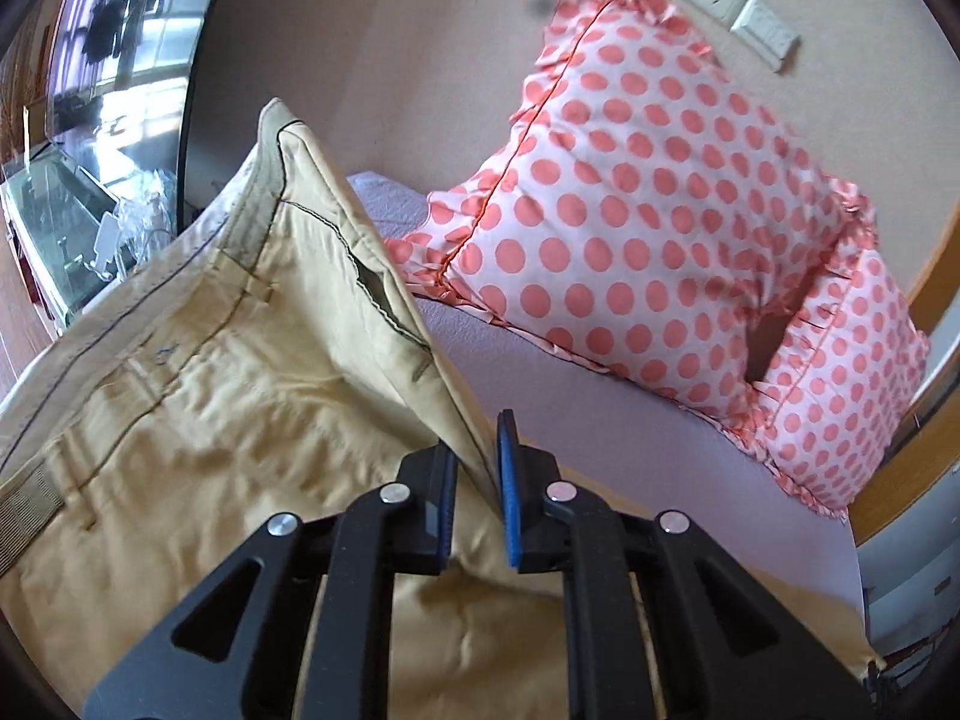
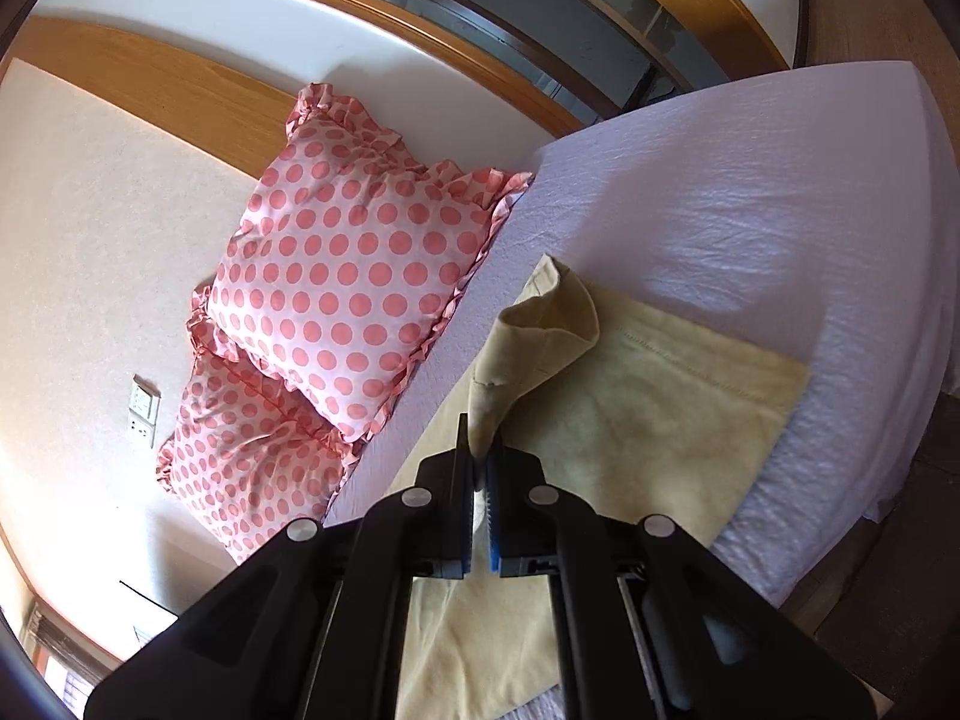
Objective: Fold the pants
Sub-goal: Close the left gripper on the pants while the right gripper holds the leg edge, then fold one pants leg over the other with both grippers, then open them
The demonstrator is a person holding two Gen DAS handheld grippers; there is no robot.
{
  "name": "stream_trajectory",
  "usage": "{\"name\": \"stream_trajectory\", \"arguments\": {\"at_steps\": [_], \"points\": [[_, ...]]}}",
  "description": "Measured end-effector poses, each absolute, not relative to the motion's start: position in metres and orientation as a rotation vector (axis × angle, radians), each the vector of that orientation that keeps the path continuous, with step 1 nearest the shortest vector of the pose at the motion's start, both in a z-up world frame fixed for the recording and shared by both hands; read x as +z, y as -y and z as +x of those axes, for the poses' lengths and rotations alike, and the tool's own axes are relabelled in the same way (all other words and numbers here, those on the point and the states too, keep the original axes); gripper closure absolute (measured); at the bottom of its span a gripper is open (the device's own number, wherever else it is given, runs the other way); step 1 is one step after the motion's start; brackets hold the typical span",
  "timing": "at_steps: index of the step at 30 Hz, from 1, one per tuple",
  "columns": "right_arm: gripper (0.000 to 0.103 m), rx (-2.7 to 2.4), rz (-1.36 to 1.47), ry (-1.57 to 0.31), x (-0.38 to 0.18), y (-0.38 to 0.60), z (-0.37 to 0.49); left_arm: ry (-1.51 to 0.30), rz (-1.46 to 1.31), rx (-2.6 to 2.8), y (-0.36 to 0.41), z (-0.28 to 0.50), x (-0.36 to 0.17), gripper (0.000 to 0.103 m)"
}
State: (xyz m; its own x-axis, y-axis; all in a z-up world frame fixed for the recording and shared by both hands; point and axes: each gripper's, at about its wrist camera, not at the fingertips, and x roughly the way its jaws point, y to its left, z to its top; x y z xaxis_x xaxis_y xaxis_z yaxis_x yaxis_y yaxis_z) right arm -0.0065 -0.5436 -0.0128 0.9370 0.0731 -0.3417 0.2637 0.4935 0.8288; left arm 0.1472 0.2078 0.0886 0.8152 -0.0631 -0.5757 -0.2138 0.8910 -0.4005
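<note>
Tan pants lie on a bed with a lilac sheet. In the left wrist view my left gripper is shut on the raised waistband edge of the pants, which stands up from the bed. In the right wrist view my right gripper is shut on a lifted leg hem, held above the flat leg end lying on the sheet.
Two pink polka-dot pillows lean against the beige wall by wall sockets. A wooden headboard runs behind. The bed's edge drops to the floor at right. A glass cabinet stands at left.
</note>
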Motion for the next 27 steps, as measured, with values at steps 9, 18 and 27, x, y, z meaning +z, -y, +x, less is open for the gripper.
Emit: {"name": "stream_trajectory", "arguments": {"at_steps": [9,18,27], "points": [[0.099,-0.203,1.042,-0.382,-0.023,0.555,-0.018,-0.646,-0.457,0.146,-0.198,-0.014,0.027,0.09],[0.099,-0.248,1.039,-0.392,-0.027,0.555,-0.033,-0.624,-0.502,0.145,-0.198,-0.038,0.011,0.091],[0.047,-0.377,0.944,-0.407,-0.016,0.549,-0.048,-0.559,-0.507,0.176,-0.205,-0.059,0.005,0.049]]}}
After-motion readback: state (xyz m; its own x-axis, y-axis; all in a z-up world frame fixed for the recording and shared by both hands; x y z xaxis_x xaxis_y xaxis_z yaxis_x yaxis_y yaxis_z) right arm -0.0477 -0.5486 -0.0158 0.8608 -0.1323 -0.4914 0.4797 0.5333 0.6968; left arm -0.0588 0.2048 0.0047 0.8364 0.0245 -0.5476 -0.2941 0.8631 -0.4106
